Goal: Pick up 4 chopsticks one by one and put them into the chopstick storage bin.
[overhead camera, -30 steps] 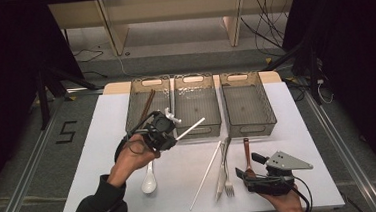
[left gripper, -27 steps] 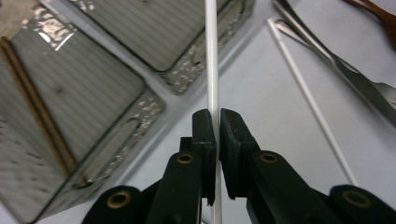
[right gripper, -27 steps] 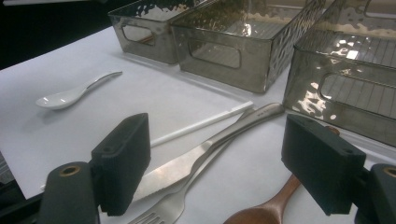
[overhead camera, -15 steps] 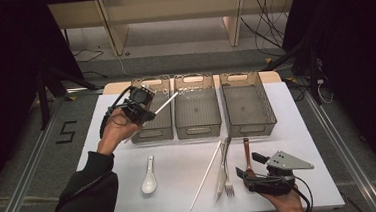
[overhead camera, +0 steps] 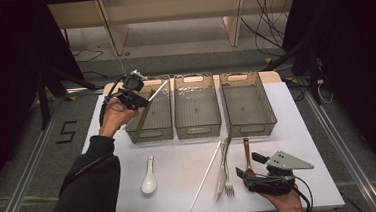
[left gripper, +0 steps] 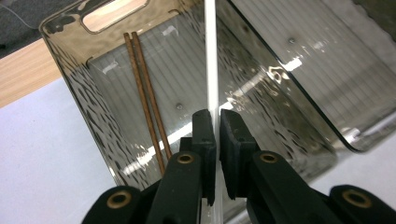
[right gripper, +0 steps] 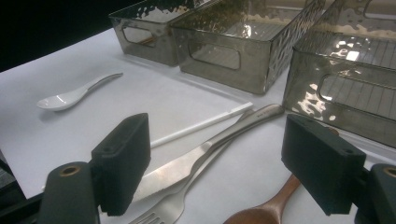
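Left claw (left gripper: 214,140) pinching a white chopstick (left gripper: 211,70), held above the left bin (overhead camera: 151,116) on the desk (overhead camera: 180,171). Inside that bin already: two brown chopsticks (left gripper: 147,98), lying along its length near one wall.

Probably best lowered until the stick lies level and parallel to the brown pair, then let go close to the floor, so no bouncing against the hard walls. Worth keeping the far tip inside the rim; a long, thin stick tips out easily when dropped at a slant.

Right claw (right gripper: 233,163) spread wide, resting low over the desk just above a wooden spoon (right gripper: 266,210), next to a steel knife (right gripper: 196,163), a fork (right gripper: 182,196) and a second white chopstick (right gripper: 201,123).

Bins of smoky, dimpled clear plastic with ribbed floors and cut-out handles. White ceramic spoon (overhead camera: 149,176) glossy and rounded, lying apart.
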The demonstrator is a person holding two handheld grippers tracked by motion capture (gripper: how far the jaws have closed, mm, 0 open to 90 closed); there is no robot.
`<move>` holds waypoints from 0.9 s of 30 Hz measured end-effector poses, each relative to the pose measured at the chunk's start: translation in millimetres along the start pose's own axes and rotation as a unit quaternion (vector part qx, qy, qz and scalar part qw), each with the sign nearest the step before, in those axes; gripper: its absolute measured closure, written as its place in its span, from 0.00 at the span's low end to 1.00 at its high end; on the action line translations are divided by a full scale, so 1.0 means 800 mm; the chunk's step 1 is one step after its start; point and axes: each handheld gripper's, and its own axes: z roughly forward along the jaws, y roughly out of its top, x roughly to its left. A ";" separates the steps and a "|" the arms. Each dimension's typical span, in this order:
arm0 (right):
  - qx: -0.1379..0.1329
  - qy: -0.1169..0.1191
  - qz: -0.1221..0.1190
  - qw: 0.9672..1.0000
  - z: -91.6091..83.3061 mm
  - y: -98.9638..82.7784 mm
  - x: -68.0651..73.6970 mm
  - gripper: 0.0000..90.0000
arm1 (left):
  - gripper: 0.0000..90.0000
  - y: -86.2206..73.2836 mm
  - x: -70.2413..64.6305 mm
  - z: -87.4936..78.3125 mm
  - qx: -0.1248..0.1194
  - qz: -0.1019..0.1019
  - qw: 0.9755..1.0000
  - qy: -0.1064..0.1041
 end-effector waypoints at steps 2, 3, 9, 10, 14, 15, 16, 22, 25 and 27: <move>0.000 0.001 0.001 1.000 0.000 0.000 0.000 0.27 | 0.94 0.003 0.004 0.007 0.000 -0.008 1.000 0.001; 0.000 0.001 0.001 1.000 0.000 0.000 0.000 0.27 | 0.94 0.004 0.005 0.010 0.000 -0.010 1.000 0.002; -0.001 0.002 0.001 1.000 0.000 0.000 0.000 0.27 | 0.94 0.010 0.014 0.024 0.002 -0.020 1.000 0.008; -0.001 0.001 0.002 1.000 0.000 0.000 0.000 0.27 | 0.94 0.010 0.015 0.026 0.003 -0.021 1.000 0.011; -0.001 0.002 0.001 1.000 -0.001 0.000 0.000 0.27 | 0.94 0.008 0.021 0.034 -0.002 -0.034 0.999 0.007; -0.001 0.002 0.001 1.000 0.000 0.000 0.000 0.27 | 0.94 0.008 0.022 0.036 -0.002 -0.035 0.999 0.008; -0.001 0.002 0.002 1.000 0.000 0.000 0.000 0.27 | 0.94 0.007 0.023 0.038 -0.001 -0.038 0.999 0.007; 0.000 0.003 0.001 1.000 0.000 0.000 0.000 0.27 | 0.94 0.005 0.026 0.048 0.001 -0.045 0.999 0.008; 0.000 0.003 0.001 1.000 0.000 0.000 0.000 0.27 | 0.94 0.004 0.028 0.051 -0.002 -0.049 0.999 0.008; 0.000 0.003 0.001 1.000 0.000 0.000 0.000 0.27 | 0.94 0.003 0.029 0.053 0.001 -0.048 0.999 0.007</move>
